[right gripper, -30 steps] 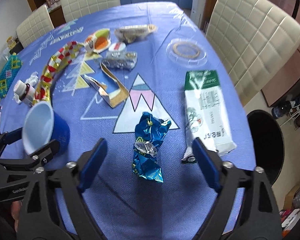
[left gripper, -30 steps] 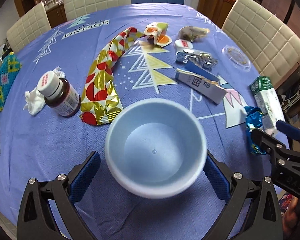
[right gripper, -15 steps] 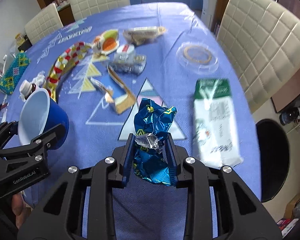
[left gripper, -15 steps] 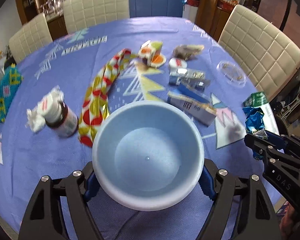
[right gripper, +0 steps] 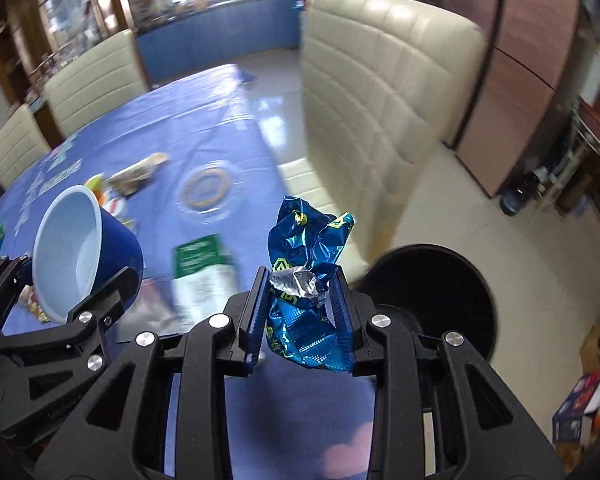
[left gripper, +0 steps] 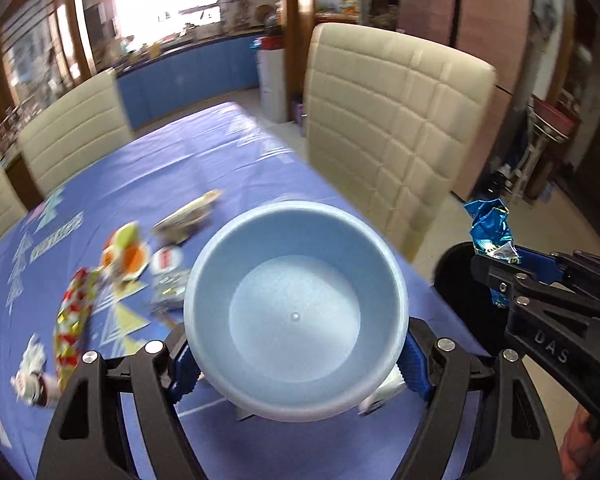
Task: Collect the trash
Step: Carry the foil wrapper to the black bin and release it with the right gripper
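A cup (left gripper: pixel 296 312), pale blue inside and dark blue outside, is held off the table with my left gripper (left gripper: pixel 296 368) shut on its sides; its mouth faces the camera and it holds nothing. The cup (right gripper: pixel 72 248) also shows at the left of the right wrist view. My right gripper (right gripper: pixel 300 312) is shut on a crumpled blue foil wrapper (right gripper: pixel 308 240), which sticks up between the pads. In the left wrist view this wrapper (left gripper: pixel 488 228) and the right gripper (left gripper: pixel 496 272) hang at the right, above a round black bin (left gripper: pixel 456 280). The bin (right gripper: pixel 440 280) stands on the floor beside the table.
A cream padded chair (left gripper: pixel 396 128) stands close behind the bin. On the blue tablecloth (left gripper: pixel 160 168) lie a red-and-gold wrapper (left gripper: pixel 74 316), a green-and-white pouch (right gripper: pixel 204 276), a clear round lid (right gripper: pixel 208 192) and several other scraps. More chairs line the far side.
The left gripper closed on the cup and the right gripper closed on the blue wrapper. Both then rose off the table and swung right, bringing the chair and the bin into view.
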Demonstrator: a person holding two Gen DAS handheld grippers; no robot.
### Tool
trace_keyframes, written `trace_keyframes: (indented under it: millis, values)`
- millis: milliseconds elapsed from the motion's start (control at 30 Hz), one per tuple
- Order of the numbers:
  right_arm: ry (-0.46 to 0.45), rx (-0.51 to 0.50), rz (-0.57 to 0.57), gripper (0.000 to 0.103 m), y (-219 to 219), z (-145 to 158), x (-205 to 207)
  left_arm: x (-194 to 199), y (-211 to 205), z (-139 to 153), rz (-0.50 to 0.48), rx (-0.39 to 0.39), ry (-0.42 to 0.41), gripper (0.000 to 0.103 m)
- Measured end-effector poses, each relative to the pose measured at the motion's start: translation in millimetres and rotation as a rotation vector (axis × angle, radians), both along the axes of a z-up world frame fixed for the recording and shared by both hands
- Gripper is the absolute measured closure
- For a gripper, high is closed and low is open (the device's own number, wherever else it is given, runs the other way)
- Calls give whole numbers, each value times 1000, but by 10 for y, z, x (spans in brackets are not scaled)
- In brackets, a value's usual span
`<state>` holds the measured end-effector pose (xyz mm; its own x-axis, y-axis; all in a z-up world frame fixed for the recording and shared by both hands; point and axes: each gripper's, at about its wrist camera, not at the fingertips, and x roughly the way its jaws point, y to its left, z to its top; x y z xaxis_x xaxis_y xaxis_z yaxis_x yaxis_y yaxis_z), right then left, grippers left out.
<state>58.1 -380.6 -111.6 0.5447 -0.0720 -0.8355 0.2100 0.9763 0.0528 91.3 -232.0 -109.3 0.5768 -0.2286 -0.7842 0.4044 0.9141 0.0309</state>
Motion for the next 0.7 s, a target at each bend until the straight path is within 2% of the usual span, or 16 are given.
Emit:
trace_keyframes:
  millis: [167,333,367,400,433,500,700]
  values:
    - [26,-10,-154,69,-590,-42,-156,-19,-568,16,-119,-2,-12,27]
    - [47,-19,-259,67,-1018,-62,-274,-64,-990,37,-201,-7,-17,27]
    - [50,-20,-274,58,-1077,-68,-297,-77,-1062,40,-215,-8,-18,27]
    - [50,-19,-287,31,-1128,-71,-322,-91,-1132,43,-230,-9,-20,27]
    - [44,-18,-305,21,-1172,-70,-332,-107,-1182,43,-239,-10,-22,26]
    - [15,-32,-353,19,-1253,-37,-396,-124,-1274,47,-254,-14,-20,26]
    - [21,-76,-427,16,-1462,-15,-545,-219,-1550,46,-303,-19,-21,26]
